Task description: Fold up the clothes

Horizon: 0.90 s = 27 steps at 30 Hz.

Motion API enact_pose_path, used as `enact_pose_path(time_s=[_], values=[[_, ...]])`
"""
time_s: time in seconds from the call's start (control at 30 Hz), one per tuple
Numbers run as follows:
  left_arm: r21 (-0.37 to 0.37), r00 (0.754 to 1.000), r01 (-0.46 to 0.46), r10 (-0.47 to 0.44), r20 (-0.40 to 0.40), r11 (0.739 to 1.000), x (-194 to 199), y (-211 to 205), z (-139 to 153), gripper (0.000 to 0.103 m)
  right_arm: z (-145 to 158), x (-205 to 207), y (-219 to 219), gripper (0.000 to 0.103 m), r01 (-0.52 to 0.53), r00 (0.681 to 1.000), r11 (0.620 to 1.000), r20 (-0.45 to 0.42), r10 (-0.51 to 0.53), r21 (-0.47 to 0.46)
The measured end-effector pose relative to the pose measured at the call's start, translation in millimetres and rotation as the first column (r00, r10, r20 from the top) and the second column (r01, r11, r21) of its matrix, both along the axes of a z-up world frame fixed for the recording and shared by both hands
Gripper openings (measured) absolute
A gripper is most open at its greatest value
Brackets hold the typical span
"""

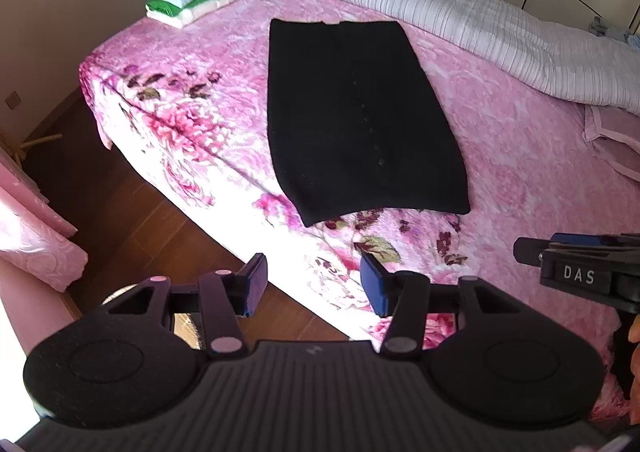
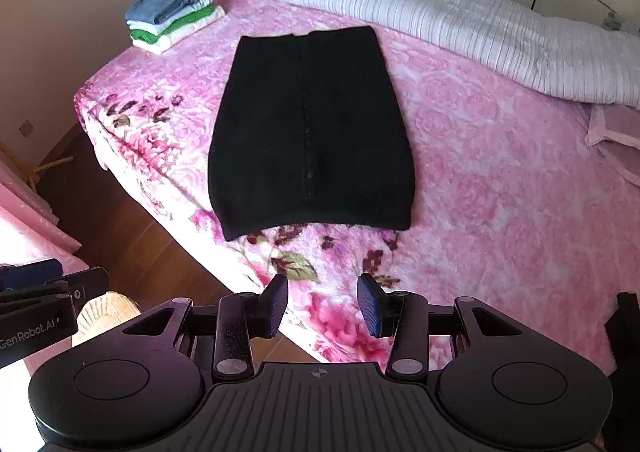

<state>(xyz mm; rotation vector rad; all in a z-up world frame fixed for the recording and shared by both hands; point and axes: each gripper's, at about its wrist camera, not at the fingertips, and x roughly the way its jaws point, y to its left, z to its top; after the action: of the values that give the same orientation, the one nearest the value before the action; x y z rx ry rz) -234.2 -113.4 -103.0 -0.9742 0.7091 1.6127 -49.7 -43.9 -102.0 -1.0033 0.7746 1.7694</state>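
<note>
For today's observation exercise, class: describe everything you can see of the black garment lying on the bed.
The black garment is a dark, soft-looking knit, already folded into a long, flat panel with both sides tucked under. A row of small buttons runs down its middle. It lies flat on the pink floral bedspread, its near hem close to the bed's corner edge, its far end pointing toward the white quilt. Only the bedspread touches it; no gripper holds it, and the folded stack sits apart near the far corner.
</note>
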Motion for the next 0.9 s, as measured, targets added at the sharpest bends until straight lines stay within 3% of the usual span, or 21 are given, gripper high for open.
enact_pose_path(time_s=[0.3, 0.47, 0.67, 0.9], values=[[-0.031, 0.998, -0.053, 0.054, 0.041, 0.998, -24, 40, -25, 0.047, -23, 1, 50, 0.042, 0.023, 1.000, 0.998, 0.005, -0.023, -0.064], [-0.034, 0.991, -0.088, 0.091, 0.103, 0.996, -44, 70, -48, 0.047, -34, 10, 94, 0.042, 0.031, 0.999, 0.996, -0.032, -0.034, -0.080], [-0.084, 0.981, -0.122, 0.133, 0.143, 0.989, -61, 108, -91, 0.047, -63, 36, 155, 0.042, 0.081, 0.994, 0.989, -0.060, -0.089, -0.125], [-0.172, 0.965, -0.162, 0.192, 0.177, 0.972, -66, 132, -152, 0.046, -121, 66, 204, 0.042, 0.096, 0.995, 0.976, -0.019, -0.102, -0.194]])
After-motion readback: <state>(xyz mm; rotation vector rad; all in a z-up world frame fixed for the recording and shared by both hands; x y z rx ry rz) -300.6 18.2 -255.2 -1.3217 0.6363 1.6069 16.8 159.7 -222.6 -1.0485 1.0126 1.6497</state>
